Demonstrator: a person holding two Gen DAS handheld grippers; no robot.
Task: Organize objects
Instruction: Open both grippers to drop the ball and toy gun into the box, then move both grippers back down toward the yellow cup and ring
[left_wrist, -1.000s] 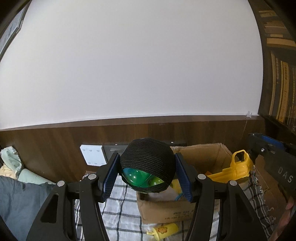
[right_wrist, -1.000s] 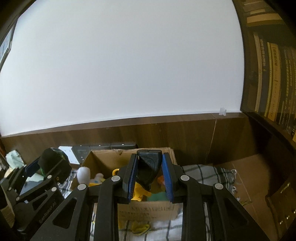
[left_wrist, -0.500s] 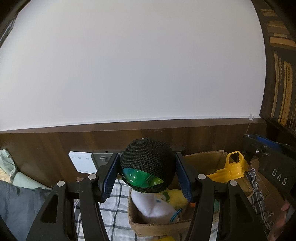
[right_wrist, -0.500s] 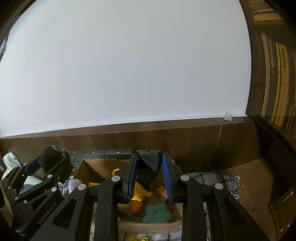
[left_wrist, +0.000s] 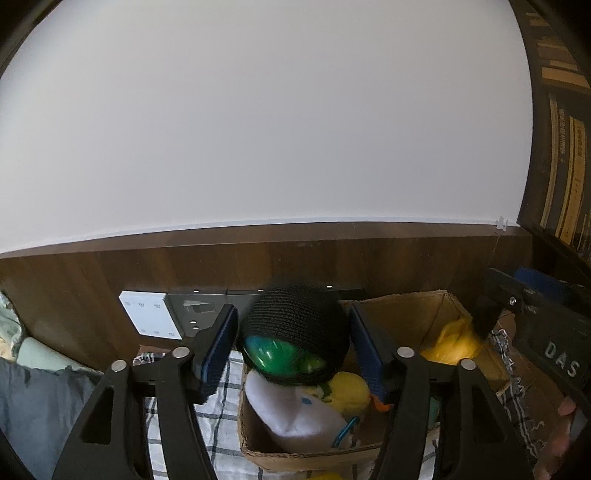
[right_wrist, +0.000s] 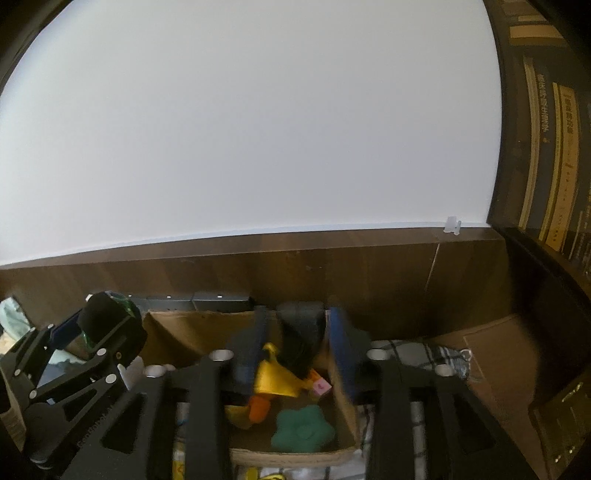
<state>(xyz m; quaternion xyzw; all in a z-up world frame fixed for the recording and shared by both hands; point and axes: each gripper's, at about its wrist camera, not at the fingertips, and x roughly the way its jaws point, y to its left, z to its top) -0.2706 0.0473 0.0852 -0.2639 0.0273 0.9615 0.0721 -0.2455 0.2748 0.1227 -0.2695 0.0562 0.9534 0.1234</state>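
1. On the far left lies grey bedding (left_wrist: 33, 402), beside a checked cloth (left_wrist: 229, 391).
2. The left gripper (left_wrist: 293, 343) has its jaws spread slightly; a black mesh ball with a green inside (left_wrist: 295, 332) sits between them, a thin gap on each side. It is over the left end of the cardboard box (left_wrist: 314, 452).
3. In the box lie a white plush toy (left_wrist: 291, 410), a yellow toy (right_wrist: 273, 380) and a green flower (right_wrist: 303, 430).
4. The right gripper (right_wrist: 295, 347) has its jaws apart around a dark object (right_wrist: 301, 332) above the box; I cannot tell if they touch it.
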